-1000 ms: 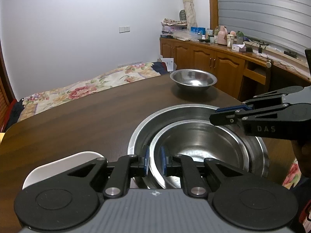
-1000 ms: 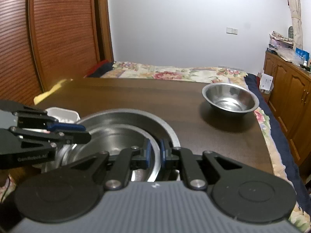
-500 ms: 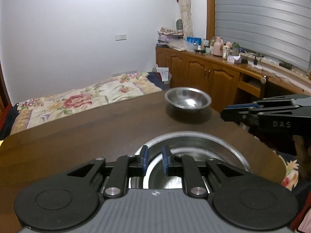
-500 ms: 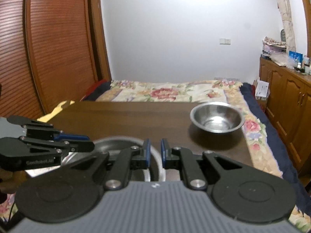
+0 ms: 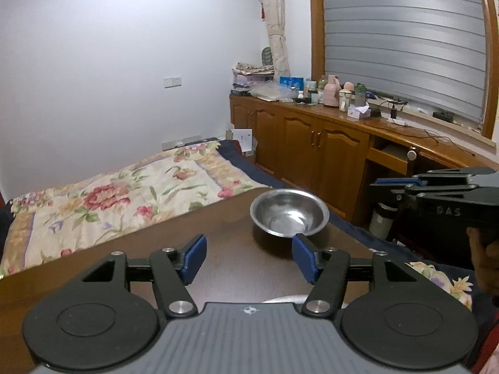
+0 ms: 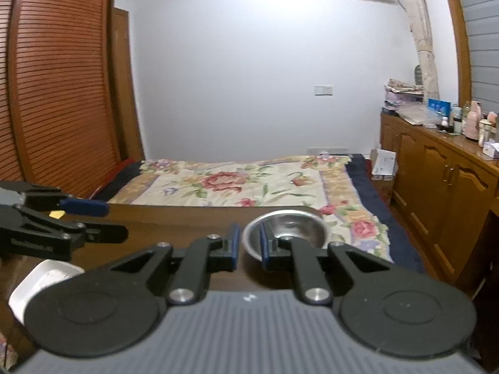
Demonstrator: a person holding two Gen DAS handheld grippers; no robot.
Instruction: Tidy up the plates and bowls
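One steel bowl (image 5: 289, 212) near the desk's (image 5: 124, 249) far right corner, beside the flowered bed (image 5: 118, 187). Left tongs (image 5: 248, 258) opening, pads wide apart, nothing between them; right tongs (image 6: 251, 246) nearly closed, empty, aimed toward that bowl. White dish (image 6: 40, 283) by the desk's left edge.

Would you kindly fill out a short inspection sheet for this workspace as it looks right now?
Surface: dark wooden table, bare in the middle.
Job's things: steel bowl upright near the far edge; white dish at the near left.
Clutter: nothing seen on the table.
Grippers: left gripper opening, nothing between its pads; right gripper shut, empty.
Cables: black leads on the sideboard.
Surroundings: floral bed, slatted wardrobe doors.
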